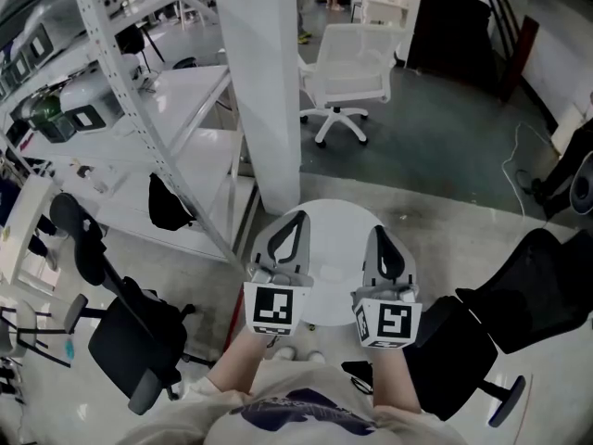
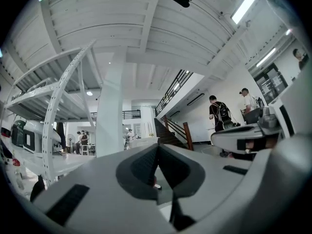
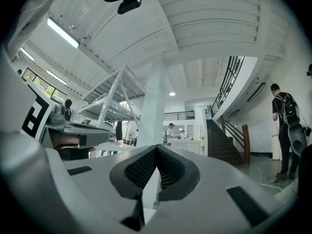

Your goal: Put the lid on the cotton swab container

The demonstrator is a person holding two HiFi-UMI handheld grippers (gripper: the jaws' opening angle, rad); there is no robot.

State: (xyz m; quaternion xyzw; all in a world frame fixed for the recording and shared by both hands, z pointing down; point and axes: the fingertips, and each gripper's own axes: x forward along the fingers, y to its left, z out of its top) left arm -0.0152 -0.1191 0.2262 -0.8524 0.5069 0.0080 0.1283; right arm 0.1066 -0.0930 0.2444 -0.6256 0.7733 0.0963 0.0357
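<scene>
The left claw [image 2: 157, 152] is clenched, its two dark ribbed pads pressed together with nothing between them. The right claw [image 3: 156, 152] is clenched and empty in the same way. Both point forward and slightly upward into the room rather than down at any work. From the head view they sit side by side, a little apart, each with its marker cube [image 1: 275, 309] close to the person's body, and their tips reach over a small round white counter [image 1: 335, 225].

The cotton swab container and its lid cannot be made out in any view. If they stand on the counter, they are hidden beneath the claws or too small to tell.

Just beyond the counter rises a white pillar [image 1: 269, 82], with a white office chair [image 1: 347, 68] further back.

By this reading, no grasp is in hand and the task is not under way. The next move likely calls for tipping the claws downward, finding the lid, and opening one claw to take it.
</scene>
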